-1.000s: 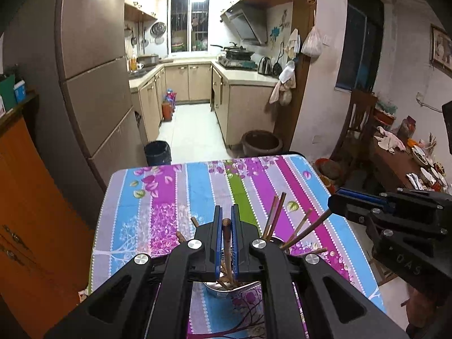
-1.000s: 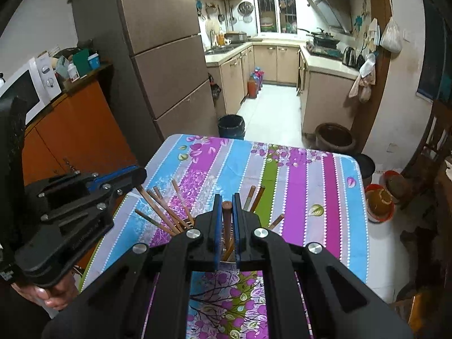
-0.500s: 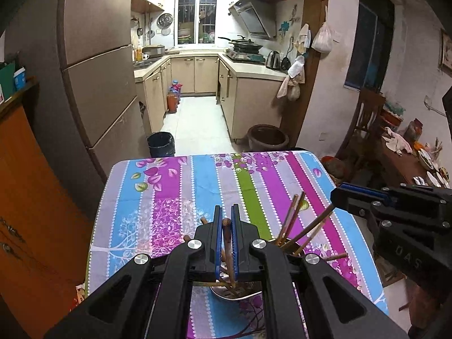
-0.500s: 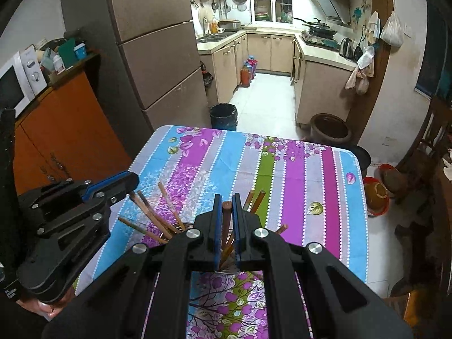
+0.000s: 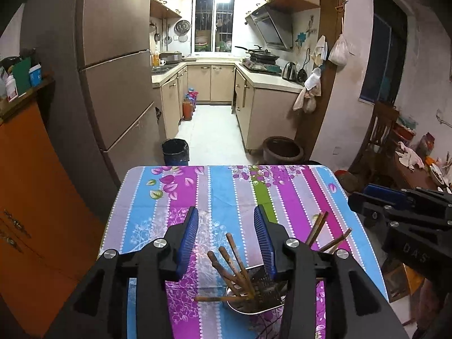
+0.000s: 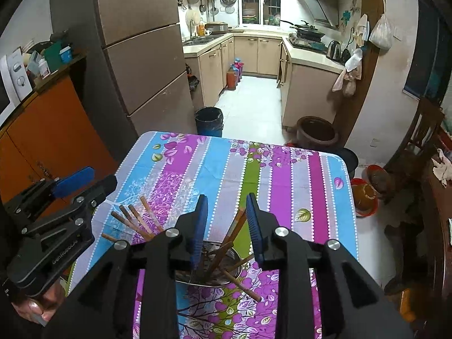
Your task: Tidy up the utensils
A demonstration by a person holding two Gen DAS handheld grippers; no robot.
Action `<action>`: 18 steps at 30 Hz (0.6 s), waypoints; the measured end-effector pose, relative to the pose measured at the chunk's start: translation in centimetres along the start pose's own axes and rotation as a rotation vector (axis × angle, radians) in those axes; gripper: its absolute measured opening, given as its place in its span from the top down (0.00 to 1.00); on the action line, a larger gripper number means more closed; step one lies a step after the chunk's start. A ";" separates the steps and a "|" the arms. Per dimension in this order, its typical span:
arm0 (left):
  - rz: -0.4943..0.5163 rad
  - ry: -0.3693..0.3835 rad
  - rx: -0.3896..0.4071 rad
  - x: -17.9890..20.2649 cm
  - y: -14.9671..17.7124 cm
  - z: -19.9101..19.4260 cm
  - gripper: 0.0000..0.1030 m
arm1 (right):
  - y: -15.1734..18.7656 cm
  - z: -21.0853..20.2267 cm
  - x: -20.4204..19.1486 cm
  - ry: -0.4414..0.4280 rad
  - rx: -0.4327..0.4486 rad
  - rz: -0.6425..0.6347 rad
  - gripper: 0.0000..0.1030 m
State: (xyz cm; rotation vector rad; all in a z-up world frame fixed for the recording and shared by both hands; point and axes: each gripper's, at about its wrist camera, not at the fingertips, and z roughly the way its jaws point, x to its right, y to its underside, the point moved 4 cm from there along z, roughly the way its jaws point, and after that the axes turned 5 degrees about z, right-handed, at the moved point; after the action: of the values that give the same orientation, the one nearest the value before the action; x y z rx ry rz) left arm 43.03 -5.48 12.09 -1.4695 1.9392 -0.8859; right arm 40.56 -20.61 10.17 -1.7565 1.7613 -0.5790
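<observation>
Covering the desk from edge to edge, a striped floral cloth in blue, purple, magenta and green runs from the near edge to the far one, beyond which the tiled kitchen floor begins. Behind the desk on the left stands a tall brown refrigerator, and a black bin sits on the floor just past the far left corner.

Over the near part of the desk hang both claws, side by side. The left claw has just been opening; its blue pads stand apart with nothing pressed between them, and chopstick tips rise in the gap below. The right claw has likewise just been opening, less widely, and its pads also grip nothing.

Beneath them, at the near middle of the desk, sits a metal utensil holder with a perforated basket inside. Brown wooden chopsticks stand in it, fanned out at loose angles toward left and right; one lies nearly flat across the rim, and in the right wrist view another sticks out toward the near right.
</observation>
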 end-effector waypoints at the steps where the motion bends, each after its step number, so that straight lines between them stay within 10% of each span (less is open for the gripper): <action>1: 0.002 -0.002 0.001 -0.1 -0.1 0.1 0.59 | 0.0 0.0 0.0 0.000 0.000 0.001 0.74; 18: 0.103 -0.119 0.130 2.2 3.3 -5.9 0.51 | 3.4 -4.5 -0.4 -0.005 0.112 -0.054 0.62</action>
State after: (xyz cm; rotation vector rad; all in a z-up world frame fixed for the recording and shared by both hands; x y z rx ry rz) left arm 36.05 -5.91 13.19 -1.3055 1.8179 -0.8427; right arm 34.98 -20.46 11.23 -1.7308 1.6497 -0.6814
